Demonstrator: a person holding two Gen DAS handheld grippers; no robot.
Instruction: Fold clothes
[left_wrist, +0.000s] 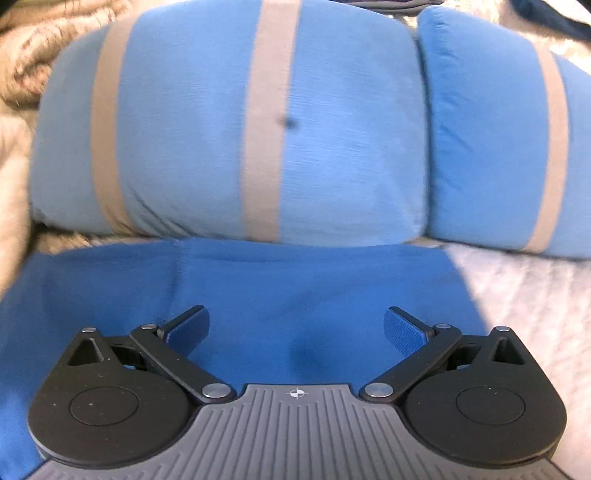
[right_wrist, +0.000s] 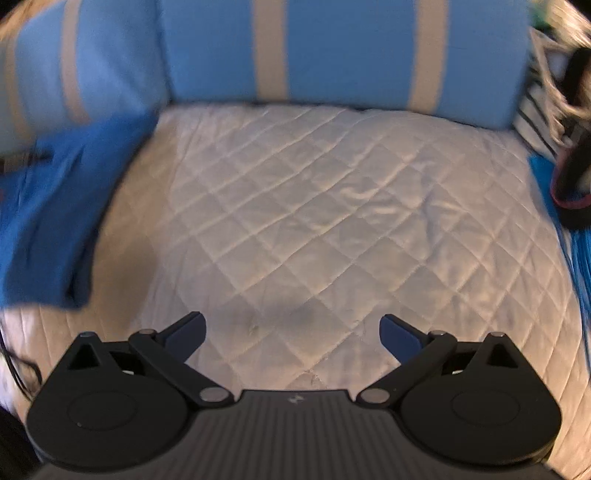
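- Dark blue garment (left_wrist: 258, 295) spread flat on the white quilted cover (left_wrist: 524, 295), its far edge tucked against the foot of the striped cushions; in the left wrist view a broad flat panel, with a faint seam running from near to far.
- In the right wrist view the same blue garment (right_wrist: 48, 206) lies at the left side of the seat — long axis running from the near left up toward the cushion at the back, near end thick and doubled at a fold.
- Exact kind of garment: cannot tell from either view.
- Left gripper (left_wrist: 295, 328) hovering over the blue cloth, jaws spread wide, nothing between them; blue-padded fingertips (left_wrist: 188, 326) above the fabric, contact with it not clear.
- Dark shadow on the cloth just ahead of the left gripper's body.
- Right gripper (right_wrist: 291, 332) over the bare quilted cover (right_wrist: 332, 206), jaws likewise wide apart and empty, well apart from the garment at its left.
- Grey shadow patch on the quilt between the right gripper's fingers.
- Light blue cushion with tan stripes (left_wrist: 229, 125) standing upright behind the garment; a second like it (left_wrist: 495, 147) just beside, to the right.
- Fuzzy beige blanket (left_wrist: 33, 74) bunched at the left of the cushions.
- At the right edge of the right wrist view — a dark item with a reddish rim (right_wrist: 572, 184), blurred, resting on bright blue cloth (right_wrist: 580, 258).
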